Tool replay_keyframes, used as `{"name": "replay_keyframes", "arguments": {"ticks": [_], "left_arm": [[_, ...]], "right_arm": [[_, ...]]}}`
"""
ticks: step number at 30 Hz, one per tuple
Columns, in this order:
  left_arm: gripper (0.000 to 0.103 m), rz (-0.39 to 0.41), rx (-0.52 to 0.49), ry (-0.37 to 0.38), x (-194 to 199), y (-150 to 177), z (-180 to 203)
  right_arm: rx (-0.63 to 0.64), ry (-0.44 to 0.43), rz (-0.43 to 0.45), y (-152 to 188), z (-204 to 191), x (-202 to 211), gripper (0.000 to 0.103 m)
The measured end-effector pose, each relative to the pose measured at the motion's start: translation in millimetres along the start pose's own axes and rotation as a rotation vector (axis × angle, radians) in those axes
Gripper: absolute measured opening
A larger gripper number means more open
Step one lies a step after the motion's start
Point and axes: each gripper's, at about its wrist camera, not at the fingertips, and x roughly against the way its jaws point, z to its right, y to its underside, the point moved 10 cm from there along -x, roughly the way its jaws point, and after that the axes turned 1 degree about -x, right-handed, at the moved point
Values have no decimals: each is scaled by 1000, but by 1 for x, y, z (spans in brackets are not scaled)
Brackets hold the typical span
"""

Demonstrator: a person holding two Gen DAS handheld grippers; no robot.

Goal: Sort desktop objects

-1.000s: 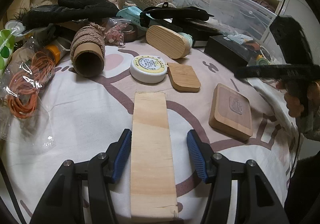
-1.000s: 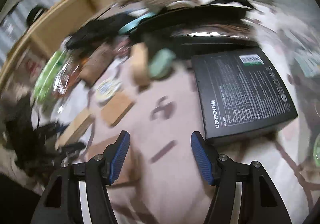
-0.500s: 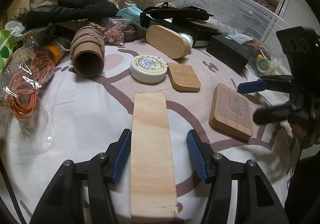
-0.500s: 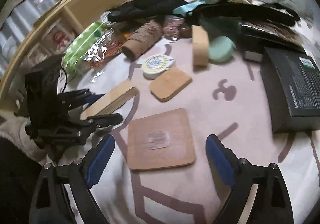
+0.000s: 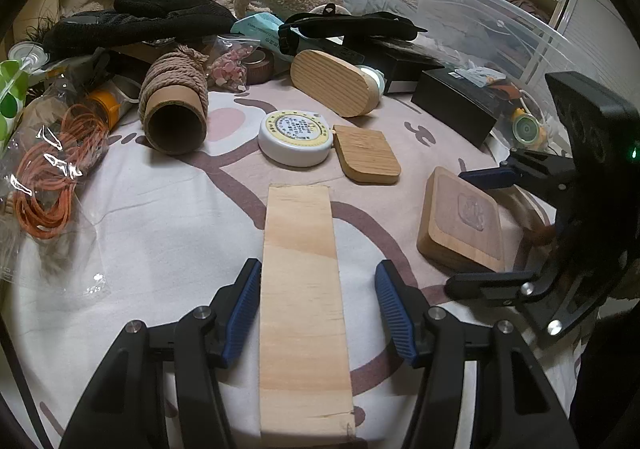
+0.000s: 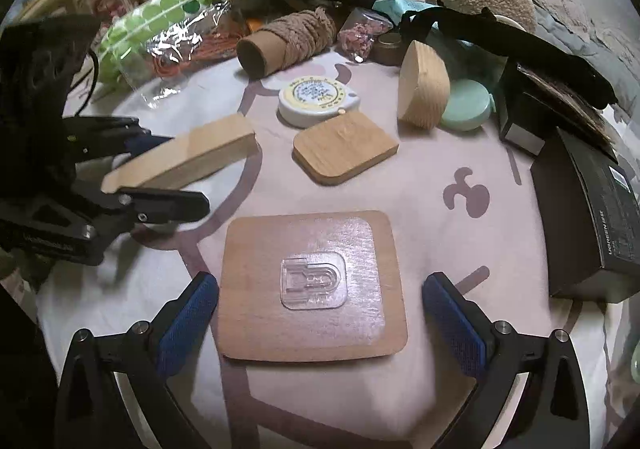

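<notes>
Swinging in over the square wooden board (image 6: 310, 285), our right gripper (image 6: 320, 313) had just spread its jaws to straddle it, untouched, while our left gripper (image 5: 316, 309) bracketed the pine plank (image 5: 302, 289) loosely, unclenched.

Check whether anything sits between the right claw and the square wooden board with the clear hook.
Nothing visible does. The right claw has just been opening and straddles the square wooden board, pads clear of both edges. The nearest neighbours, the small wooden tile and black box, lie apart from it.
</notes>
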Motion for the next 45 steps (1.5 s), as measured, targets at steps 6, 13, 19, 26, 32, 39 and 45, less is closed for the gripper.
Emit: {"name": "replay_keyframes", "arguments": {"ticks": [6,13,19,26,32,39,45], "left_arm": [[63,-5,-19,-4,-1,0,3],[63,-3,-23,-16,0,-1,3],[56,-19,-30,-27,8,0,-2],[48,-32,-23,-51,8,-1,-4],[48,-42,-35,-68,7,-1,-3],[37,-54,-62,-88,13,2,-10],[35,-73,-114,-114,21,4,-13]], "right_arm": [[-8,-14,11,1,2,-2,103],[-8,-7,63,2,4,4,103],[-16,-18,80,-1,5,5,103],[-19,-17,112,-7,3,13,87],[0,-16,121,-12,-2,15,77],[-1,-17,123,-13,-3,13,77],[-7,-22,132,-12,-2,13,77]]}}
